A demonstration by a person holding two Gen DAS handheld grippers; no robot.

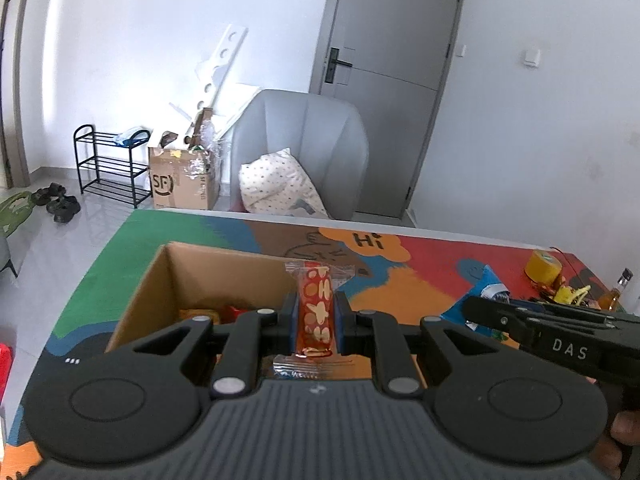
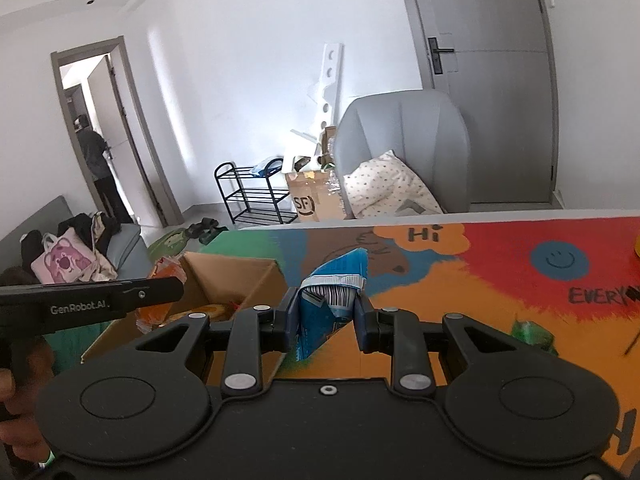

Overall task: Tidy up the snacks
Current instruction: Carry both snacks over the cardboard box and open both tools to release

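The bench point(image 2: 500, 280), covered in a bright painted pattern of green, blue, orange and red, carries everything. On its left part stands an open brown cardboard box point(image 1: 208, 268), flaps up, with orange and red packets already lying at the bottom; it looks to be the collecting place for the snacks. The left gripper point(image 1: 316, 316) is clamped on a slim red snack bar in clear wrap printed with pale nut shapes point(image 1: 318, 308), held upright by its middle right over the box's near edge, probably so it can drop in. The right gripper point(image 2: 326, 320) is closed on a crumpled blue foil snack packet with a barcode point(image 2: 324, 312), pinched at its lower body and held above the bench just right of the box, seemingly next for the box.
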